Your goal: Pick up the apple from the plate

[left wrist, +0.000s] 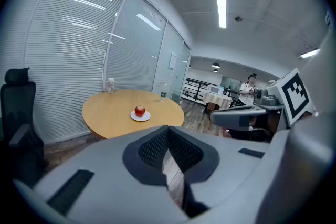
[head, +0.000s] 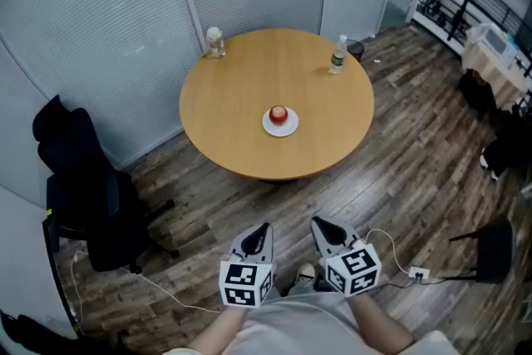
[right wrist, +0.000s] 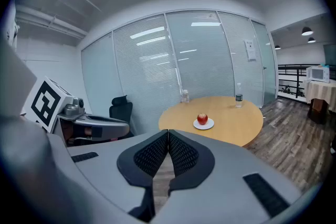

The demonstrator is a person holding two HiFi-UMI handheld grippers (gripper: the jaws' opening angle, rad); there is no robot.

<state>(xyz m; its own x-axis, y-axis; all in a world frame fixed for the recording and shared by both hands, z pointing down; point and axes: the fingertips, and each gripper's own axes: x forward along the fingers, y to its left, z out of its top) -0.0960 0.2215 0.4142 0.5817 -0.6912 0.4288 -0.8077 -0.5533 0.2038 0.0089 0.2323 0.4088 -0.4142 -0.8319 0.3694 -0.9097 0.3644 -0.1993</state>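
A red apple (head: 278,113) sits on a small white plate (head: 281,126) near the middle of a round wooden table (head: 241,96). The apple (left wrist: 139,110) and the plate (left wrist: 140,117) show small and far off in the left gripper view, and so do the apple (right wrist: 202,118) and plate (right wrist: 203,125) in the right gripper view. My left gripper (head: 263,229) and right gripper (head: 319,224) hang side by side over the floor, well short of the table. Both have their jaws pressed together with nothing between them.
A clear jar (head: 215,41) stands at the table's far left edge and a water bottle (head: 337,56) at its far right. A black office chair (head: 83,195) stands to the left by the glass wall. A person (left wrist: 247,93) stands far back in the left gripper view.
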